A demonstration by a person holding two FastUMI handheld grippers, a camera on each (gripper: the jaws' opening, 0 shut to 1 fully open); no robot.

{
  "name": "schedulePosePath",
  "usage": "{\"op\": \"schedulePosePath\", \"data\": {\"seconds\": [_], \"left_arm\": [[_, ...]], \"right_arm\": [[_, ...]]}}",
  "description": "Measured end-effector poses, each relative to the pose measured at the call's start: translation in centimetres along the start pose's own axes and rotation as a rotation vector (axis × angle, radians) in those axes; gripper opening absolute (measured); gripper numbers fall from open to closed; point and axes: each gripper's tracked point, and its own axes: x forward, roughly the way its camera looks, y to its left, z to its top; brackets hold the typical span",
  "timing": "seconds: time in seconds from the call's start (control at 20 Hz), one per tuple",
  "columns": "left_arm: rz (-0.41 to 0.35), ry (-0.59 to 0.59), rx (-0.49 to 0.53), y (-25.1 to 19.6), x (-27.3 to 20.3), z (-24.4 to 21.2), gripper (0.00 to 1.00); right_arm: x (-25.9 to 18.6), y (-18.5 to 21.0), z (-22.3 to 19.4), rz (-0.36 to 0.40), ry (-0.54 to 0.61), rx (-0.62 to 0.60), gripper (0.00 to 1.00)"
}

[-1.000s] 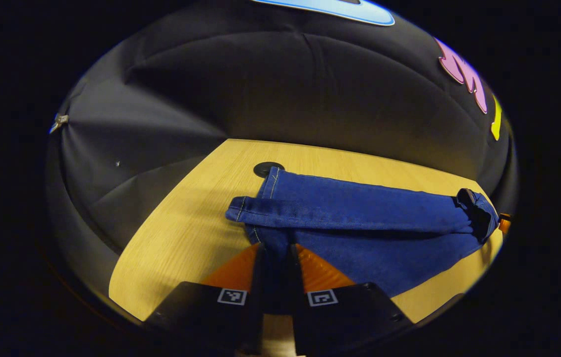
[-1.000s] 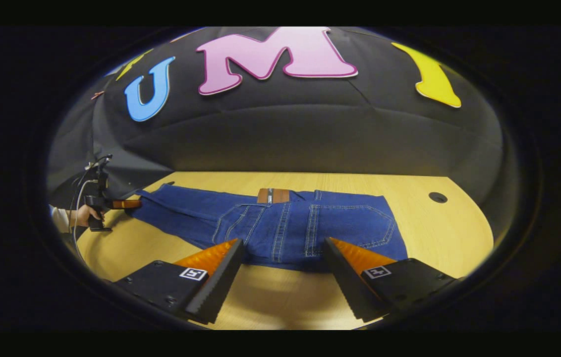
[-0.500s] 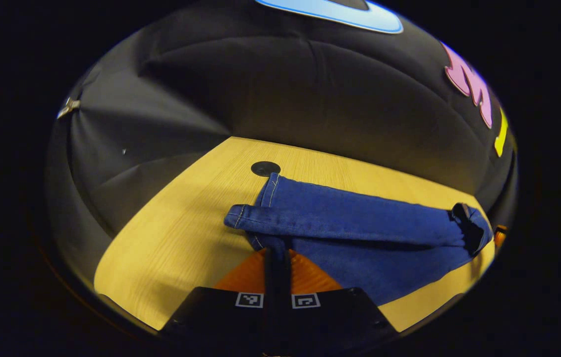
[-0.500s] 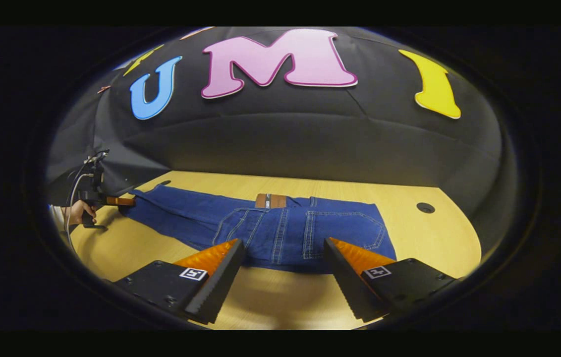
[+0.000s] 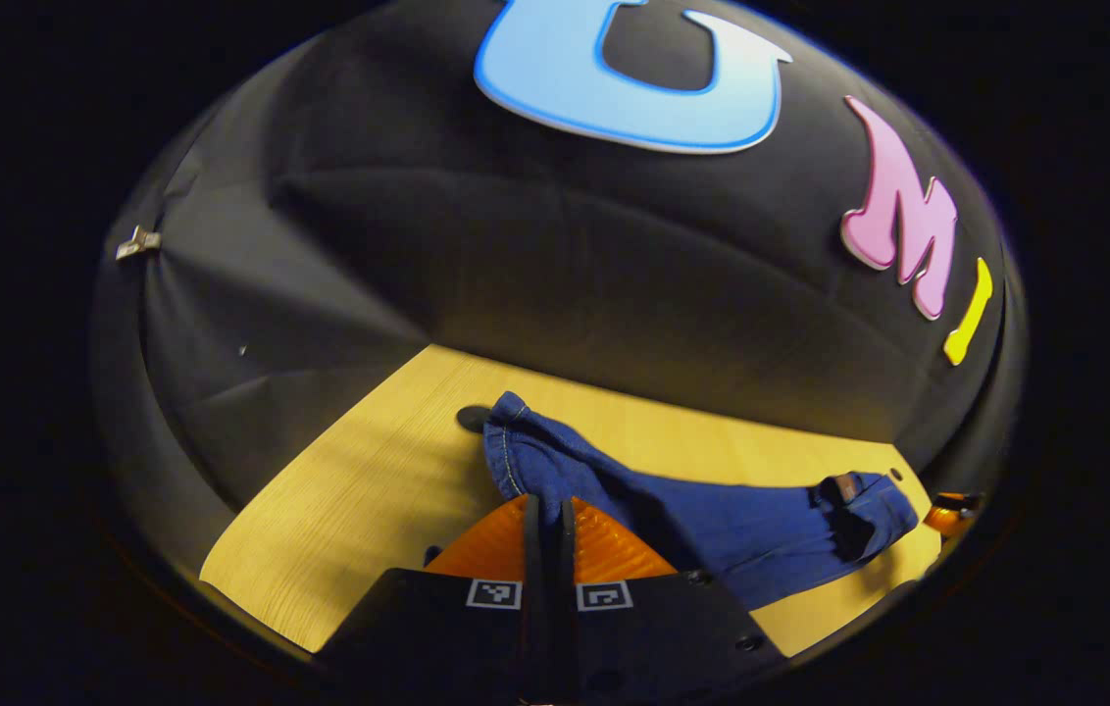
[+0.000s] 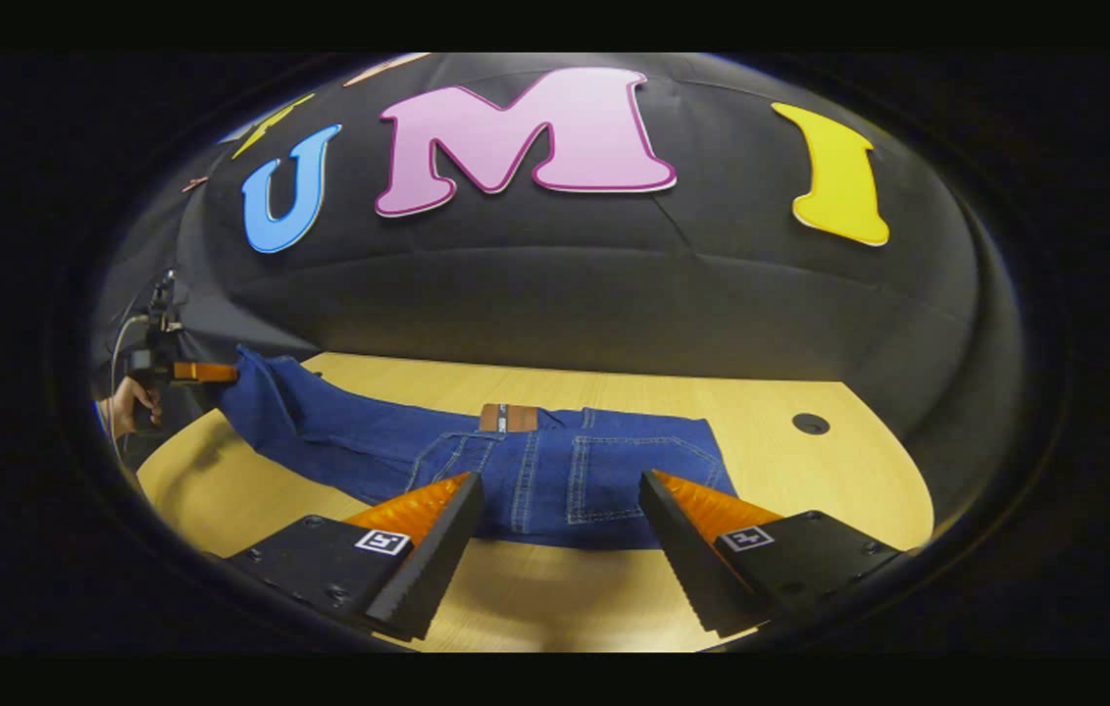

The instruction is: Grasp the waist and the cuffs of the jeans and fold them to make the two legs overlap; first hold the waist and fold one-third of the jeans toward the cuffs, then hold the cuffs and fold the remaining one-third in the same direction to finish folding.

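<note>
In the left gripper view, the left gripper point(image 5: 545, 515) has its orange fingers point(image 5: 491, 544) clenched on the cuff end of the jeans point(image 5: 712, 525), which rises off the wooden counter point(image 5: 359, 500). Beyond it, the denim partly covers a dark round hole point(image 5: 470, 419) in the counter. In the right gripper view, the right gripper point(image 6: 560, 544) hangs with fingers spread apart just in front of the waist, touching nothing. The jeans point(image 6: 535, 471) lie flat across the counter point(image 6: 810, 480), a brown patch point(image 6: 506, 419) at the waistband. Far left, a hand point(image 6: 128, 407) holds the left gripper point(image 6: 217, 373) at the lifted cuff.
</note>
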Motion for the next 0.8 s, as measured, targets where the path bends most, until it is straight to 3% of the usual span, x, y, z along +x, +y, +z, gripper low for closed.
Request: {"op": "schedulePosePath", "data": {"seconds": [0.25, 0.4, 0.6, 0.8], "left_arm": [[-0.099, -0.064, 0.119, -12.1, -3.2, 6.9, 0.06], [-0.153, -0.072, 0.196, -20.4, -5.2, 8.4, 0.06], [-0.232, -0.078, 0.276, -30.8, -6.3, 8.3, 0.06], [-0.307, -0.045, 0.268, -41.1, -4.7, 6.3, 0.06]], "right_arm": [[-2.9, -4.1, 1.6, -0.059, -0.016, -0.054, 0.98], [-5.4, -7.6, 2.9, -0.098, -0.029, -0.062, 0.98], [-9.1, -12.1, 3.2, -0.142, -0.028, -0.036, 0.98], [-11.8, -16.6, 2.4, -0.19, -0.005, 0.007, 0.98]]}}
